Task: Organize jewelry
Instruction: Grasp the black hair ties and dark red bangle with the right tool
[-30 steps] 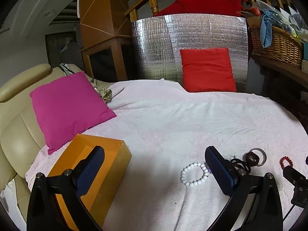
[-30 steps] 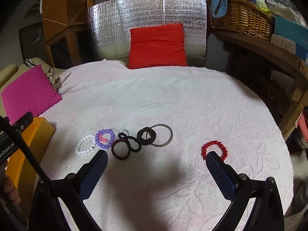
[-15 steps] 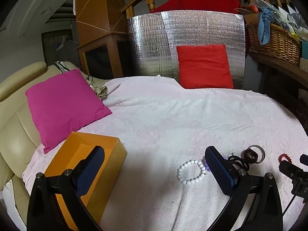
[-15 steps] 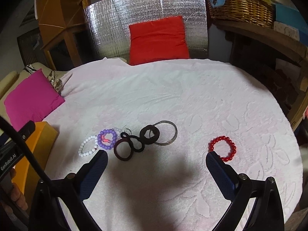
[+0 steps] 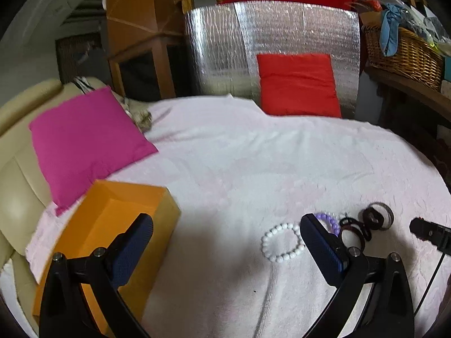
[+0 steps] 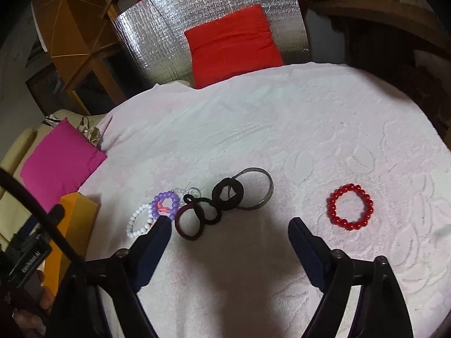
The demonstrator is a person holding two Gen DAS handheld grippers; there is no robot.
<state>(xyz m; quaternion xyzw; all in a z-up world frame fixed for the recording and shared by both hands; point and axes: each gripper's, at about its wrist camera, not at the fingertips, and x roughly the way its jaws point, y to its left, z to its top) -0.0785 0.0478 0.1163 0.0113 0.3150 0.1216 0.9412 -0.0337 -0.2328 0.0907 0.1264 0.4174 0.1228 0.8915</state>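
In the left wrist view, the orange box (image 5: pixel 112 242) sits at lower left under the left tool (image 5: pixel 225 239), whose jaws stand wide with nothing between them. The white bead bracelet (image 5: pixel 282 242) lies just inside its right finger. In the right wrist view, the right tool (image 6: pixel 228 231) is also spread wide over the pink cloth (image 6: pixel 282 126). The purple bracelet (image 6: pixel 166 202) touches its left fingertip, the dark hair ties (image 6: pixel 208 208) and metal bangle (image 6: pixel 256 188) lie above the gap, and the red bracelet (image 6: pixel 349 207) lies apart at right.
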